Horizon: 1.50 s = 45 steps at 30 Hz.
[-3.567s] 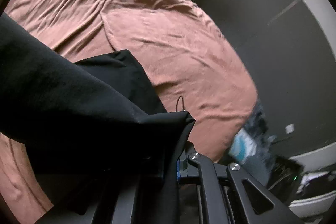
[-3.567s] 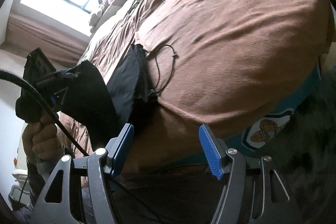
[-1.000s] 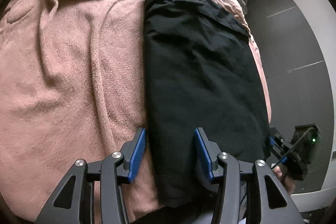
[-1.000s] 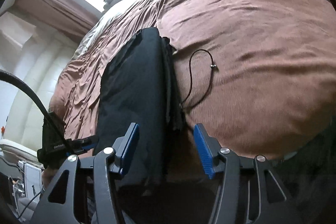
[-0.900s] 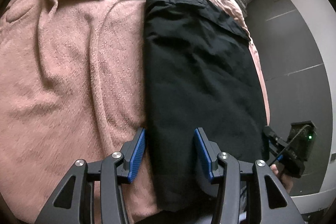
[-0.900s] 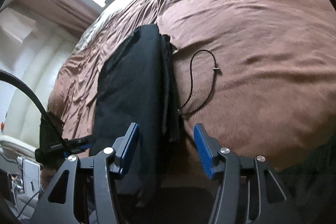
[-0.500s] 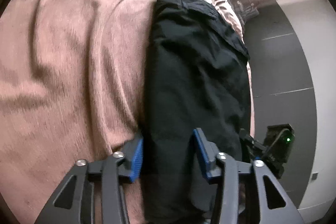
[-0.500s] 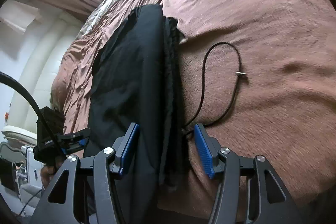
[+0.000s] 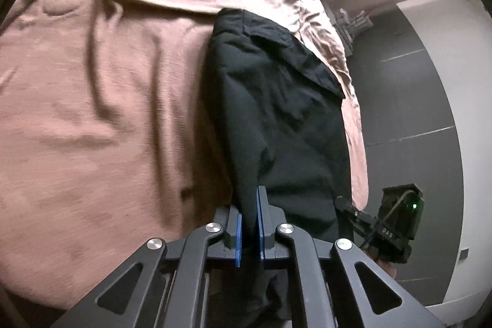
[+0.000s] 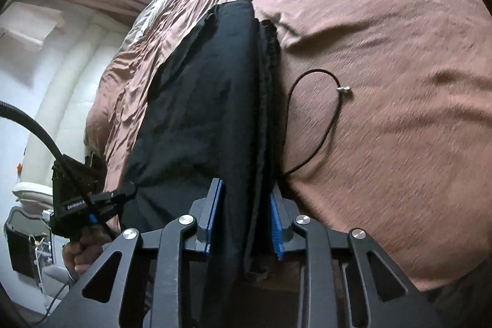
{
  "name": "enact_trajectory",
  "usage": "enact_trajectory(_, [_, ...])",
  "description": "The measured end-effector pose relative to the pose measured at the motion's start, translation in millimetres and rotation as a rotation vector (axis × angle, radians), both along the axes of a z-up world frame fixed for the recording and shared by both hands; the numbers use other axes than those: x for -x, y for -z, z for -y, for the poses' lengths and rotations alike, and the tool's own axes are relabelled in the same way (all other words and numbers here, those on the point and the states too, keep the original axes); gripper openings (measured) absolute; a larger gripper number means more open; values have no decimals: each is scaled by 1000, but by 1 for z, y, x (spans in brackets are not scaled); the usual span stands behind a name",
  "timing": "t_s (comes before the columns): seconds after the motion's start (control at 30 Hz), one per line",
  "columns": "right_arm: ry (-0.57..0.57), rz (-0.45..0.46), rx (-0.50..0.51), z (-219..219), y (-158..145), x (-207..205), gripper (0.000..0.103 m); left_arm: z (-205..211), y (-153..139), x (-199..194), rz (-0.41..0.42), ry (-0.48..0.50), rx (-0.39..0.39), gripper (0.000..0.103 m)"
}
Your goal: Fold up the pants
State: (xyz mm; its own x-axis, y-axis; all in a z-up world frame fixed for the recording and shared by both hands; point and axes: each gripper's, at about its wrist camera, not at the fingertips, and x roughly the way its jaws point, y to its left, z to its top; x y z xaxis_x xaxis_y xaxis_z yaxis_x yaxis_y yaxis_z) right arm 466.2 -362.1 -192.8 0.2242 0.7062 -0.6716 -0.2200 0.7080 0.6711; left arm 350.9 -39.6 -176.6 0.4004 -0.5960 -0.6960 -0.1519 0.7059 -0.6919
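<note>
The near end of the black pants (image 9: pixel 276 119) dropped below your left gripper (image 9: pixel 248 231) and was lost behind its frame, so you could not see how far the cloth hung past the edge of the bed (image 9: pixel 101 119). The same was true in the right wrist view, where the pants (image 10: pixel 203 112) ran under the right gripper (image 10: pixel 244 223) and out of sight. The bedspread was smeared by motion blur on the side away from the pants in both views. A thin black drawstring (image 10: pixel 323 119) looped on the bed just beside the pants' waistband edge, and where it joined the garment was hidden in the folds (its metal tip showed plainly).

The pants lay folded lengthwise in a long strip on the bed, near its edge.

Your left fingers (image 9: pixel 260 223) had come almost together, pinching a ridge of the pants' fabric between the blue pads. From the right wrist view that same gripper (image 10: pixel 123 194) appeared beyond the pants' far edge, its tips at the cloth, with your hand (image 10: pixel 83 248) under it.

Your right fingers (image 10: pixel 276 226) were narrowing at that moment, with the thick stacked edge of the pants between them; both pads touched the cloth. Your right gripper (image 9: pixel 347 206) also showed in the left wrist view, at the pants' other edge.
</note>
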Motion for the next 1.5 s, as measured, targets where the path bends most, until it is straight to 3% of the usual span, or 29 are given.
enact_trajectory(0.33, [-43, -15, 12, -17, 3, 6, 27, -20, 9, 6, -62, -21, -41, 12])
enact_trajectory(0.37, [-48, -5, 45, -20, -2, 5, 31, -18, 10, 1, -70, -18, -48, 15])
enact_trajectory(0.5, [30, 60, 97, -3, -19, 0, 66, -18, 13, -8, -79, -4, -88, 34])
enact_trajectory(0.53, [49, 74, 101, 0, -23, -2, 68, -19, 14, -11, -75, -6, -93, 39])
enact_trajectory(0.77, [83, 53, -1, 14, -25, -37, 69, -22, 22, -38, -80, 2, -71, 41])
enact_trajectory(1.0, [73, -7, -90, -7, 7, -74, 69, -21, 20, -58, -65, 16, -84, 41])
enact_trajectory(1.2, [54, 18, -98, -28, 13, -98, 69, -20, 21, -77, -55, 15, -89, 41])
enact_trajectory(1.4, [0, -58, -72, -47, 40, -115, 69, -19, 22, -90, -43, 11, -84, 41])
enact_trajectory(1.5, [-29, -89, -109, -49, 48, -115, 69, -19, 23, -94, -37, 8, -83, 41])
